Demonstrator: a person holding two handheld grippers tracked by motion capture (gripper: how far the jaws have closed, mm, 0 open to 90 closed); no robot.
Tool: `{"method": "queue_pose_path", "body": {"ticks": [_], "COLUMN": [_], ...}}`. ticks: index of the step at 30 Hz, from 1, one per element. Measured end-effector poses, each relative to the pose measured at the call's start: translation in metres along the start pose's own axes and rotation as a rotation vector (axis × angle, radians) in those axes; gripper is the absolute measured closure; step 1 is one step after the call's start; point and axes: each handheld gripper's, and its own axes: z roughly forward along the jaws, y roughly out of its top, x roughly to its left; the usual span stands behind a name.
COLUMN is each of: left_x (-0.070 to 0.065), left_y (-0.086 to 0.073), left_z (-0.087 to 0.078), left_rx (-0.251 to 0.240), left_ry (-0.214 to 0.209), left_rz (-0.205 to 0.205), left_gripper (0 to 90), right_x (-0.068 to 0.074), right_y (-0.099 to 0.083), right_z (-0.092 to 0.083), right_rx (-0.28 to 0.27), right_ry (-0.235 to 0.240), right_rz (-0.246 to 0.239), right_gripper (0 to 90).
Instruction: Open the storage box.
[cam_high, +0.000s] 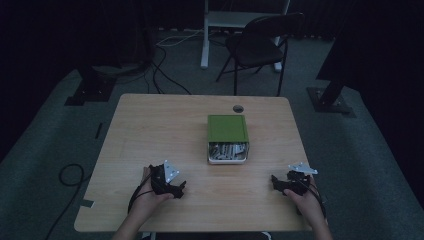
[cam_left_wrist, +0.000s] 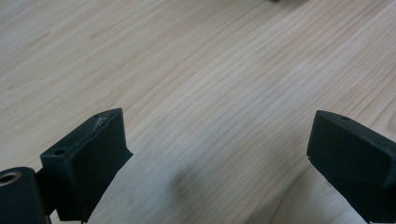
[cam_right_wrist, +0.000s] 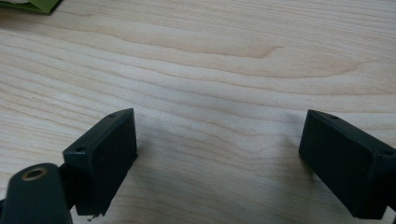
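Two open grippers, unlabelled green box (cam_high: 227, 128)

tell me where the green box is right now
In the high view the green box sits mid-table, slightly toward the far edge, just near of the round cable hole, with both tongs well short of it.

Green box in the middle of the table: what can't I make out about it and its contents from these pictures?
- Green box, high view: the pale contents at its open near end are too small and dim to identify.
- Its inside under the green top is hidden.
- Right gripper view: the frame's top edge cuts off all but one green corner.
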Motion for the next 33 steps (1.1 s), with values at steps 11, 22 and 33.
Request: {"method": "queue_pose_path", "body": {"ticks": [11,22,33], "left_x": [-0.023,-0.04,-0.057], "left_y": [0.026,0.038,0.051], "left_z": [0.009,0.015,0.021], "left_rx": [-0.063,-0.086,-0.118], "left_ry": [-0.012,-0.022,-0.04], "left_rz": [0.098,0.19,0.263], "left_gripper": [5.7,5.7,5.7], "right_x": [0.0,0.0,0.0], "right_y": [0.0,0.0,0.0], "right_z": [0.0,0.0,0.0], "right_rx": [0.0,0.0,0.0], "right_ry": [0.0,0.001,0.001], "right_rz": [0.0,-0.001,-0.001], "right_gripper": [10.8,10.8,10.8]}}
